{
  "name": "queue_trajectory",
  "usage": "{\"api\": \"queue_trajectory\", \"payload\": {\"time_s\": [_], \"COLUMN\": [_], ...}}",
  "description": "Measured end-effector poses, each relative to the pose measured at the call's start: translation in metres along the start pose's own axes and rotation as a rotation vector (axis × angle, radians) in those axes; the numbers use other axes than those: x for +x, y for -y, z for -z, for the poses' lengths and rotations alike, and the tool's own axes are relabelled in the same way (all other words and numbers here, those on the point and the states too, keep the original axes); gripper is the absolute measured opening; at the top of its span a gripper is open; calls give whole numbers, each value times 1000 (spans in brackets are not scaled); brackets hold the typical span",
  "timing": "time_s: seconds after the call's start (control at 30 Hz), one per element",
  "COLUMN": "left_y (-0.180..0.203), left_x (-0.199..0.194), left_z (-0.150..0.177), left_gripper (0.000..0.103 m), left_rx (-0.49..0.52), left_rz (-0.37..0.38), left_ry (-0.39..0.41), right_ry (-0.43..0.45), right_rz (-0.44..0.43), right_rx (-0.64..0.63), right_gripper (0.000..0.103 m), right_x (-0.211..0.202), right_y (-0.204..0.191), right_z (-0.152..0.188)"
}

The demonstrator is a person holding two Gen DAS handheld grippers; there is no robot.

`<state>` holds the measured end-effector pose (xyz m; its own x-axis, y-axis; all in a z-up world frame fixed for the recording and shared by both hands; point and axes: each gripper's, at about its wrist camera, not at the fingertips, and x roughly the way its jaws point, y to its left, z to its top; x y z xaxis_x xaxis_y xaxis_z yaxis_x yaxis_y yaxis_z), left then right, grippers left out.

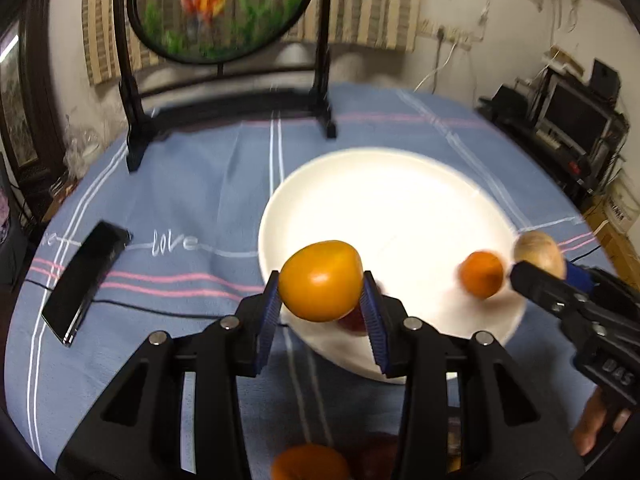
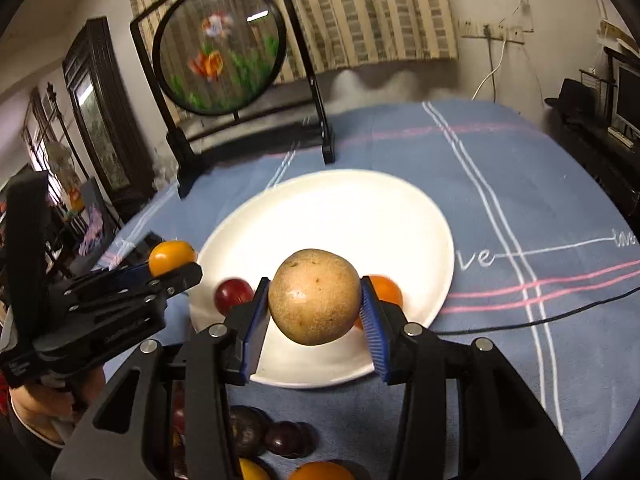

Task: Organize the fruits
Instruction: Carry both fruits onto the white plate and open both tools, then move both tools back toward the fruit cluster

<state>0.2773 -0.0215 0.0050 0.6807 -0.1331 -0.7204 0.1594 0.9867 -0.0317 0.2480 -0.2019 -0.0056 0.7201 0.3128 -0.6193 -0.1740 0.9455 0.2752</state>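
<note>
My left gripper point(image 1: 321, 300) is shut on a yellow-orange fruit point(image 1: 320, 280), held over the near left rim of the white plate point(image 1: 400, 200). My right gripper point(image 2: 314, 306) is shut on a round tan fruit point(image 2: 314, 296) above the plate's point(image 2: 320, 216) near side. In the plate lie a small orange fruit point(image 1: 482, 274) and a red fruit point(image 2: 232, 294). The left view also shows the right gripper point(image 1: 540, 276) with the tan fruit point(image 1: 538, 250) at the plate's right edge. In the right view, the left gripper point(image 2: 172, 270) carries its yellow-orange fruit point(image 2: 170, 256).
A blue striped cloth point(image 1: 180, 184) covers the table. A black framed round ornament point(image 1: 220, 8) stands at the back. A dark phone point(image 1: 84, 280) with a cable lies at left. Several loose fruits point(image 2: 288, 438) lie on the cloth near me, some dark, some orange.
</note>
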Motion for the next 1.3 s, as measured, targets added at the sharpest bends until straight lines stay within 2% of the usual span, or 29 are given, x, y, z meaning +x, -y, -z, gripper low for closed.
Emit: {"api": "queue_trajectory", "payload": {"time_s": [0.17,0.27,0.3,0.33,0.37,0.4,0.43,0.53,0.8,0.87,1.07,1.23,1.3], "left_y": [-6,-6,-6,-7,-8,-10,-12,-17,-23,-26,-28,-34,-36], "left_x": [13,14,14,13,10,6,1,-8,-5,-5,-5,-10,-10], "left_z": [5,6,7,6,6,6,6,7,15,18,22,36,43], "left_gripper": [40,41,45,67,85,88,89,89,95,96,96,97,97], "left_rx": [-27,-28,-33,-40,-53,-59,-62,-73,-74,-87,-88,-123,-144], "left_rz": [20,29,28,24,-2,-30,-57,-41,-42,-23,-29,12,50], "left_ry": [-24,-7,3,16,46,68,95,116,60,44,15,-10,-41], "right_ry": [-59,-57,-56,-56,-54,-37,-8,24,22,18,17,31,60], "right_rz": [-28,14,25,45,56,67,76,79,60,57,54,35,24], "right_rx": [18,0,-4,-10,-17,-24,-26,-48,-30,-27,-6,30,43], "right_gripper": [44,45,45,45,54,65,67,67,68,69,72,72,79], "right_x": [13,16,14,16,17,15,10,3,-4,-5,-6,-13,-20], "right_y": [2,-1,-1,-1,0,0,0,-1,3,2,7,16,18], "right_z": [7,10,11,12,13,14,14,14,15,16,17,14,14]}}
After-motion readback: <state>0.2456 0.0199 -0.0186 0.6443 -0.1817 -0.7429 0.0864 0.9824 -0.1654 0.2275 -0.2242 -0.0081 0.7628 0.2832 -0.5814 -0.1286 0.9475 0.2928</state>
